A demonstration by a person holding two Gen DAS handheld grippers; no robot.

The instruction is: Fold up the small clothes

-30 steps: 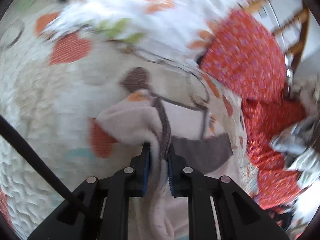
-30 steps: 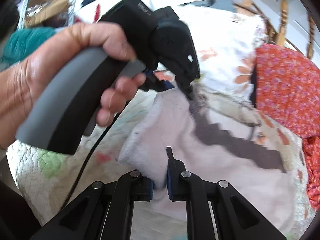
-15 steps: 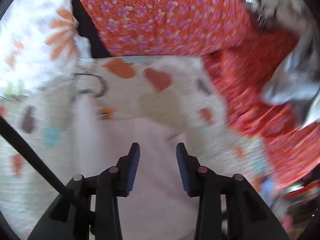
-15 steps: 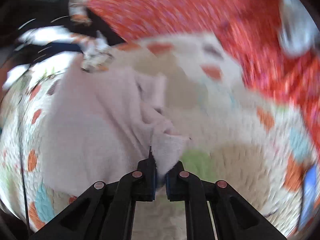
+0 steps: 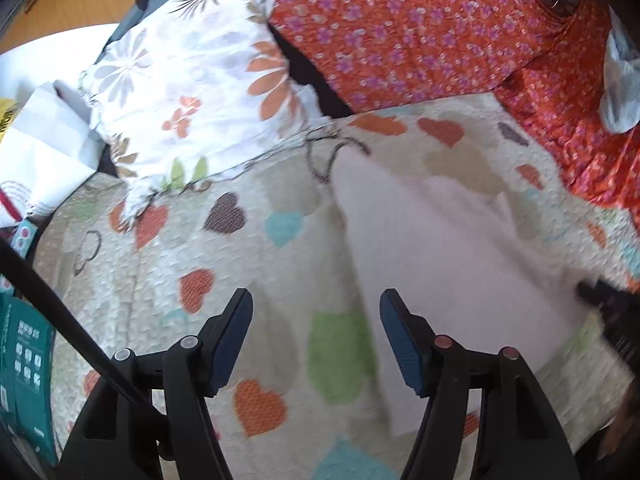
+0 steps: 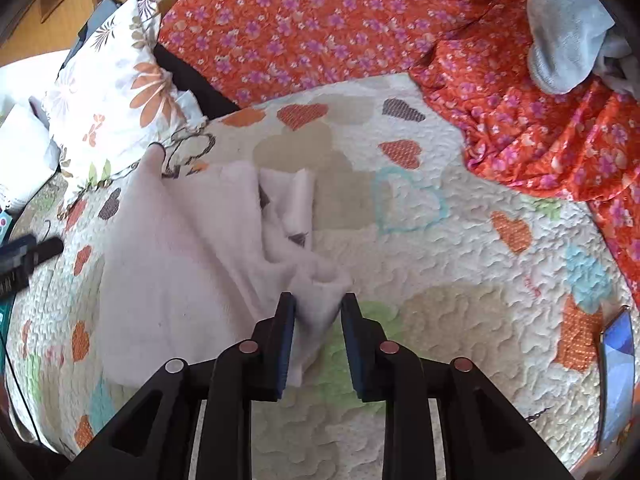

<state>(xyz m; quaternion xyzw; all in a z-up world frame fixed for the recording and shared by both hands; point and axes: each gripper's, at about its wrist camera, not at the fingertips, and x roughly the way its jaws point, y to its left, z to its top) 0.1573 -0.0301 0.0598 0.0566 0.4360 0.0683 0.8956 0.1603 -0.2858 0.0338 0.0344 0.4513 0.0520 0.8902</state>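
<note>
A pale pink-white small garment [image 6: 180, 256] lies spread on the heart-patterned quilt [image 6: 460, 312], with a bunched corner at its right. My right gripper [image 6: 318, 304] stands open around that bunched corner, the cloth lying loose between the jaws. In the left wrist view the same garment [image 5: 448, 256] lies to the right of my left gripper [image 5: 316, 312], which is wide open and empty over the quilt [image 5: 168, 240]. The right gripper's dark tip [image 5: 600, 296] shows at the garment's right edge.
A white floral pillow [image 5: 192, 80] and an orange floral cloth [image 5: 400, 32] lie at the back. A grey-white garment [image 6: 564, 28] sits at the far right. A phone [image 6: 616, 376] lies at the quilt's right edge. A teal box [image 5: 24, 368] is at the left.
Both grippers let go of the garment: the left opened first and widened, the right has just opened. The garment now lies flat on the quilt.
</note>
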